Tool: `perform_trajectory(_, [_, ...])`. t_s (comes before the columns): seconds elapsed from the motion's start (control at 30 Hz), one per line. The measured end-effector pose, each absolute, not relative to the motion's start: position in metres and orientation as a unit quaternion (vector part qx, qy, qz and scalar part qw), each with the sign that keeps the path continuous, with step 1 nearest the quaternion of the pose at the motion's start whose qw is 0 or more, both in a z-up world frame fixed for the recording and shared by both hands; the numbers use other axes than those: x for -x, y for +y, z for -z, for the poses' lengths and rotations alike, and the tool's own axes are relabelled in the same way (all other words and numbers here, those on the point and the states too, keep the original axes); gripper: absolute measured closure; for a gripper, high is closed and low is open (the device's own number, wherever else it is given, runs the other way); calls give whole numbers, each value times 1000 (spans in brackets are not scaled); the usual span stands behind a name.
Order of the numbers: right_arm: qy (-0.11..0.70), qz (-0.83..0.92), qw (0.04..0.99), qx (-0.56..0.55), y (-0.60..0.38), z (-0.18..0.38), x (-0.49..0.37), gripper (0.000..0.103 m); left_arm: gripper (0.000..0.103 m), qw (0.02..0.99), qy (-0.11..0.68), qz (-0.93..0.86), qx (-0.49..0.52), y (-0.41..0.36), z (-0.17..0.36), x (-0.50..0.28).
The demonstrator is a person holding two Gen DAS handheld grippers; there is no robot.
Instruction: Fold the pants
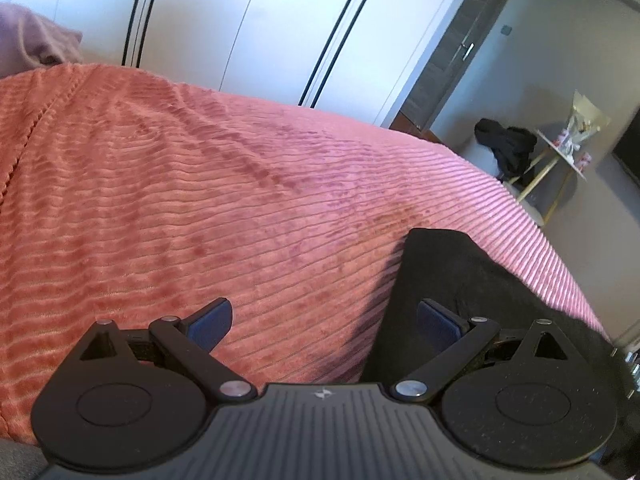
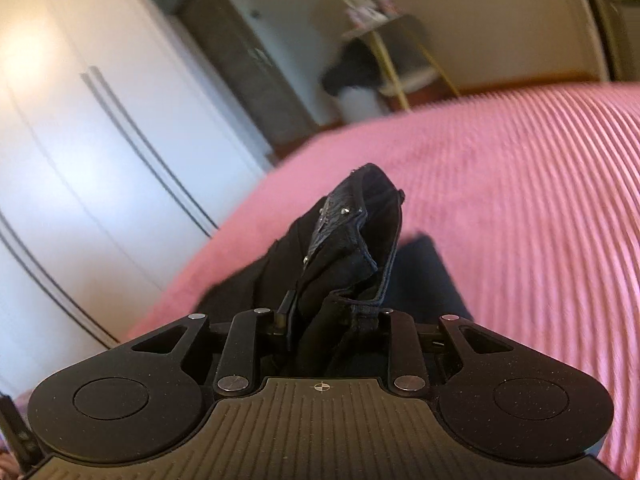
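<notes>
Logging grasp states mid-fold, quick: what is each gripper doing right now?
Left gripper: jaws open, holding nothing, above the pink bedspread.
Right gripper: jaws closed on the black pants.

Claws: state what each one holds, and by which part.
Right claw is shut on the black pants, gripping a bunched, studded edge. Left claw is open and holds nothing.

1. My left gripper (image 1: 324, 322): matte black body, ribbed grey-black top plate with a small white emblem.
2. Two round black discs flank the plate; silver pivot screws on the black link arms.
3. Left fingertips (image 1: 210, 322) carry dark blue pads.
4. My right gripper (image 2: 332, 316): same black build, ribbed plate, crosshair mark, silver screws.
</notes>
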State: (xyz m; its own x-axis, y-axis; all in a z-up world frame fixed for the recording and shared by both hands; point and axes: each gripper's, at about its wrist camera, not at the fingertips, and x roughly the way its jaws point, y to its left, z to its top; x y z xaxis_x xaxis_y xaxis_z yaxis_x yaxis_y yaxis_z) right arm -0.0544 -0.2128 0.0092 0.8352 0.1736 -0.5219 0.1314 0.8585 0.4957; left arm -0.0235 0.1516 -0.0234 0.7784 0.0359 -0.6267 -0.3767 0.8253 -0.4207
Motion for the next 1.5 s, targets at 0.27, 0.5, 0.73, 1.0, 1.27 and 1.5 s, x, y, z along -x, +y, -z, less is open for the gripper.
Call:
perform_trajectory(0.27, [327,54,909,-252,-227,-1,56,49,4,906,343,-86,234,139,24,17])
perform_trajectory(0.5, [287,38,905,-313,-244,-4,80,51,4,910,363,-57,190,121,25,12])
perform_trajectory(0.73, [371,-30,841,-392,-230,32,66,55,4,913,344,-32,217,124,19,24])
perform_trajectory(1.0, [363,6,836,-413,-224,46,57,74,4,925,331,5,188,105,14,26])
perform_trajectory(1.27, [296,-1,890,-347,-196,15,87,86,4,917,354,-12,184,110,17,23])
perform_trajectory(1.5, [397,27,871,-289,-188,38,69,81,4,870,489,15,59,76,43,-11])
